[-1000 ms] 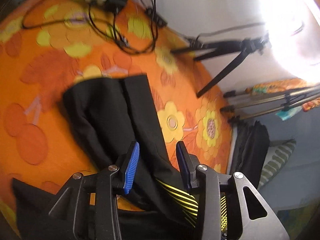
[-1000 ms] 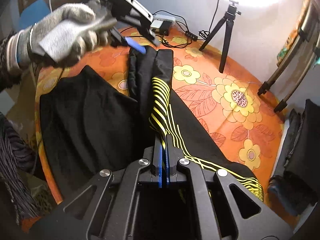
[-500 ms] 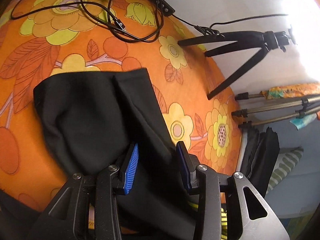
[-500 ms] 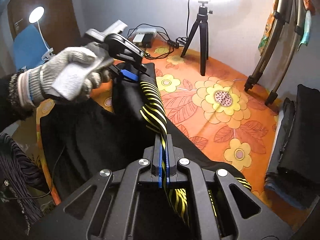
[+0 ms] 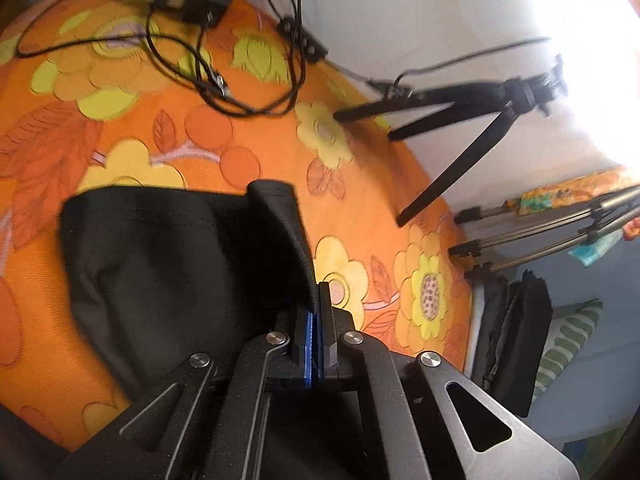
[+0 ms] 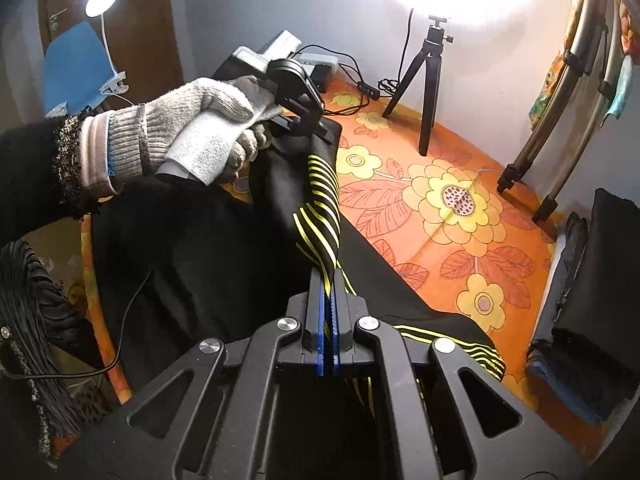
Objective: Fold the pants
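Black pants [image 5: 168, 264] with yellow side stripes [image 6: 320, 196] lie on the orange flowered table [image 5: 224, 148]. My left gripper [image 5: 316, 292] is shut on the edge of a pant leg near its hem, lifting a fold of cloth. In the right wrist view the left gripper [image 6: 310, 126] shows in a gloved hand at the far end of the leg. My right gripper [image 6: 328, 276] is shut on the striped part of the pants [image 6: 224, 256], held raised above the table.
A power adapter and tangled cables [image 5: 208, 12] lie at the table's far end. A black tripod [image 6: 428, 80] stands on the table by the wall. More tripod legs [image 6: 560, 148] and folded dark clothes [image 6: 592, 300] stand off the right edge.
My left gripper was open over the pant leg; it has closed on the leg's edge. My right gripper has lifted the striped cloth higher.
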